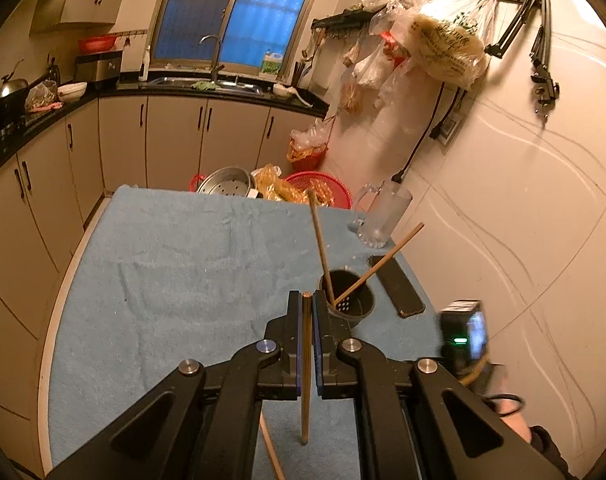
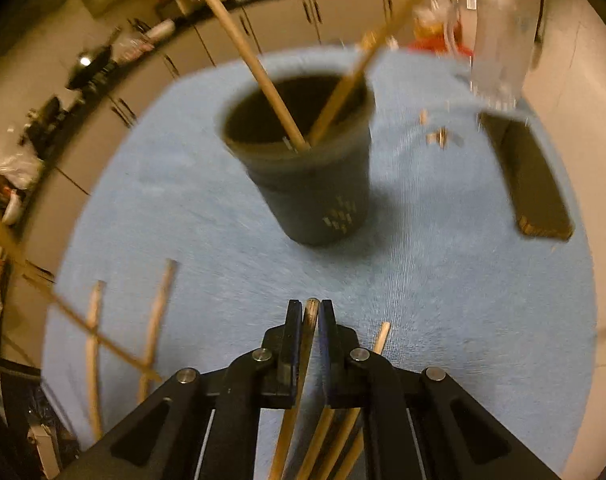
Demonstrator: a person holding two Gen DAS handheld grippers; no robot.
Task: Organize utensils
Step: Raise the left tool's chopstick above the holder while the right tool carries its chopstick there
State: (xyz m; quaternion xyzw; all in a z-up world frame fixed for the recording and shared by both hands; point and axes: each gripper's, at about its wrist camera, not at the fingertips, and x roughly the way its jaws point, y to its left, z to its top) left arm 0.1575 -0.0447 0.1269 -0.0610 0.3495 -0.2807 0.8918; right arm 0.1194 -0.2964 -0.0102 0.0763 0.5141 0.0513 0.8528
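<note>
In the left wrist view, your left gripper (image 1: 308, 300) is sitting at the lower centre of the frame, and its jaws are pressing narrowly on a single wooden chopstick (image 1: 306, 380). This chopstick is running straight down between the jaws, and its lower end is hanging over the blue towel (image 1: 175, 280) that is covering the counter. Just right of the gripper tips, a black utensil holder (image 1: 349, 300) is standing upright on the towel. Two chopsticks (image 1: 321, 240) are already leaning inside it, one toward the top of the frame and one toward the upper right. A flat dark case (image 1: 397, 286) is lying right of the holder, and a glass mug (image 1: 383, 216) is standing above it, near the wall.

In the right wrist view, which is blurred, your right gripper (image 2: 308, 308) is at the lower centre, and it is closing on another chopstick (image 2: 310, 316) whose end is showing between the jaws. The utensil holder (image 2: 303, 176) is standing in the middle of the frame, well apart from this gripper. At the lower left, several loose chopsticks (image 2: 157, 312) are lying on the towel (image 2: 443, 280), some of them crossing. More chopsticks (image 2: 335, 440) are lying under the gripper at the bottom edge.
</note>
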